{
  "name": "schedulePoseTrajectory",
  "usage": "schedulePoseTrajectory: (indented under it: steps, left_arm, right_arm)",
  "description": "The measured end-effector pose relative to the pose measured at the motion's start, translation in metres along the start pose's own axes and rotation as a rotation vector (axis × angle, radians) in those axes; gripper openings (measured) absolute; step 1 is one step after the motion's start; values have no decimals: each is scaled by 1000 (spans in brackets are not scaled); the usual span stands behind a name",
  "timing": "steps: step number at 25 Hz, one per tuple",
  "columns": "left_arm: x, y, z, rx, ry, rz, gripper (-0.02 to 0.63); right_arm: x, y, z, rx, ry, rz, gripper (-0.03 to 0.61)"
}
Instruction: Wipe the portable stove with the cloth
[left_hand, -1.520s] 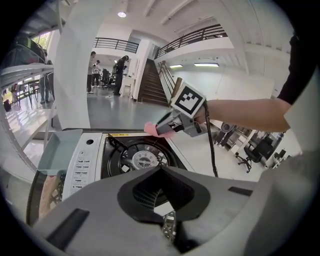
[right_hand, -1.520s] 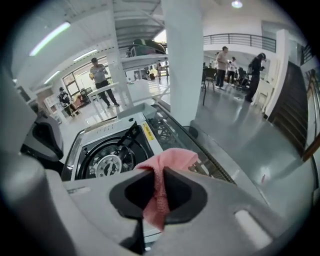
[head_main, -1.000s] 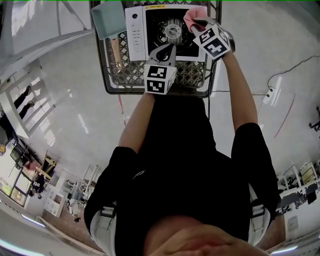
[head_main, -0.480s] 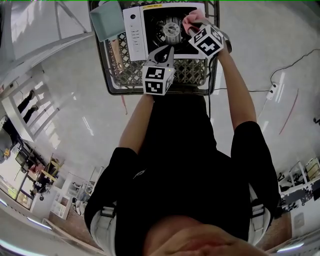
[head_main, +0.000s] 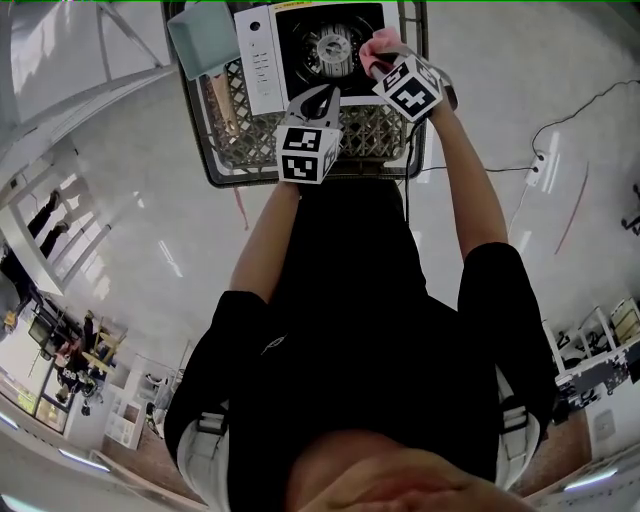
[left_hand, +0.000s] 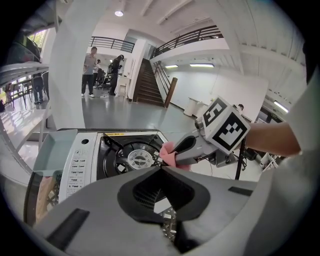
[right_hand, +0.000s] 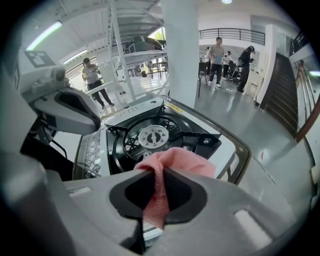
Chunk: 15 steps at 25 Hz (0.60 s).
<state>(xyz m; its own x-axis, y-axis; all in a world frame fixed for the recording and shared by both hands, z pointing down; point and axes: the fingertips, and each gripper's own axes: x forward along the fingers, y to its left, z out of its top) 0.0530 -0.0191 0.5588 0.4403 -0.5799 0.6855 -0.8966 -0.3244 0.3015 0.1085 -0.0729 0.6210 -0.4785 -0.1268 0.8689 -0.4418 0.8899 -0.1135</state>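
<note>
stove (head_main: 262, 60): on wire table (head_main: 225, 150), burner up. cloth (right_hand: 175, 162): pink, pinched between the narrow jaws of the right gripper (head_main: 385, 62), bunched over the stove's right side beside the burner. left gripper (left_hand: 161, 169): jaws together, empty, near the stove's front. handling (a judgement): press cloth flat, wipe in overlapping strokes.
</note>
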Motion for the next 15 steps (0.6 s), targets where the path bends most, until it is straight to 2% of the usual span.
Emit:
schedulePoseTrajectory:
  steps: [7, 13, 15]
  left_arm:
    - [-9, -4, -6, -13, -8, -23, 0]
    - [-17, -10, -11, -4, -5, -46, 0]
    - [-17, -12, -14, 0, -2, -55, 0]
  right_arm:
    - [-12, 9, -4, 68, -34, -28, 40]
    - [-44, 28, 6, 73, -122, -83, 40]
    - [-43, 41, 2, 71, -120, -82, 40]
